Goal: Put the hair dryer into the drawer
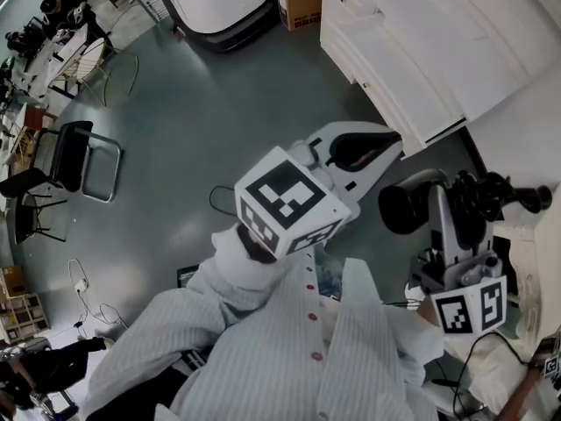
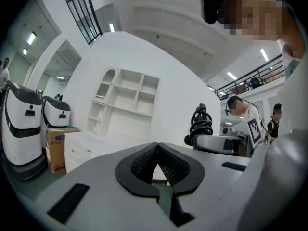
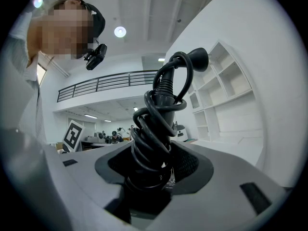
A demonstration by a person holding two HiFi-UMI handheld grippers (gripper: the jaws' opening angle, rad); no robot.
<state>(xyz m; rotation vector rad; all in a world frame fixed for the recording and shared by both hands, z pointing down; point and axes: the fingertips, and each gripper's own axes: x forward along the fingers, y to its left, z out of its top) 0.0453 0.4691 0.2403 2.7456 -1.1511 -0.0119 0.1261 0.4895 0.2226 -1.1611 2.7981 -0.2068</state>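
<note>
The right gripper (image 3: 156,168) has its 2 jaws clamped on the hair dryer (image 3: 161,114). They grip the handle, which has the black cord (image 3: 144,143) coiled around it. The plug (image 3: 198,57) sticks up toward the top centre of the right gripper view.

In the head view the dryer's black nozzle (image 1: 401,207) sits right of centre, held above the floor and apart from the white cabinet (image 1: 412,51) at the upper right.

The left gripper (image 2: 157,163) has its 2 jaws pressed together at the tips, with nothing between them. In the head view it points toward the cabinet from mid-frame. A black chair (image 1: 74,160) stands at the left edge.
</note>
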